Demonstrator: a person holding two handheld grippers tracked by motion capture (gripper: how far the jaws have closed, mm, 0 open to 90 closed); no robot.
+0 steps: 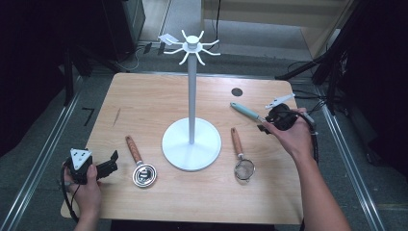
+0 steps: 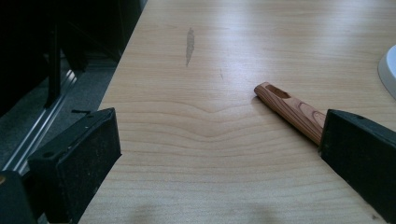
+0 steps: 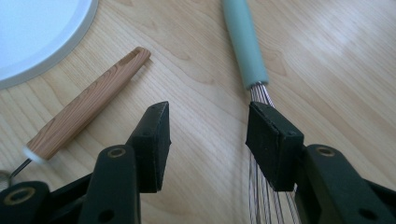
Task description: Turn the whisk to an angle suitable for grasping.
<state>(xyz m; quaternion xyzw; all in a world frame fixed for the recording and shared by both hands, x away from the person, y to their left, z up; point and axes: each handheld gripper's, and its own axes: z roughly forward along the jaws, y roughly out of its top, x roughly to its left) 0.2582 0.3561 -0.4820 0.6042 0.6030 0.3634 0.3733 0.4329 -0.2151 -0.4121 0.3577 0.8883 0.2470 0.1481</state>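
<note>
Hovering over the right half of the table point(image 1: 144, 96), the right gripper point(image 3: 208, 140) has its jaws parted with bare wood between them; nothing is gripped. No earlier frame bears on jaw motion. The whisk point(image 3: 247, 51), with a pale teal handle, lies on the table just beside that gripper: its handle runs away ahead, and its wires pass under and beside the right-hand jaw rather than between the two. I cannot tell whether that jaw touches the wires. In the high view the whisk's handle point(image 1: 245, 112) points toward the stand's pole, its wire end hidden by the hand. A wood-handled strainer point(image 3: 88, 105) lies left of the jaws, apart from them. The left gripper point(image 2: 219, 154) rests near the table's left edge, jaws wide and empty, a wood-handled utensil point(image 2: 292, 109) beside its right jaw.
</note>
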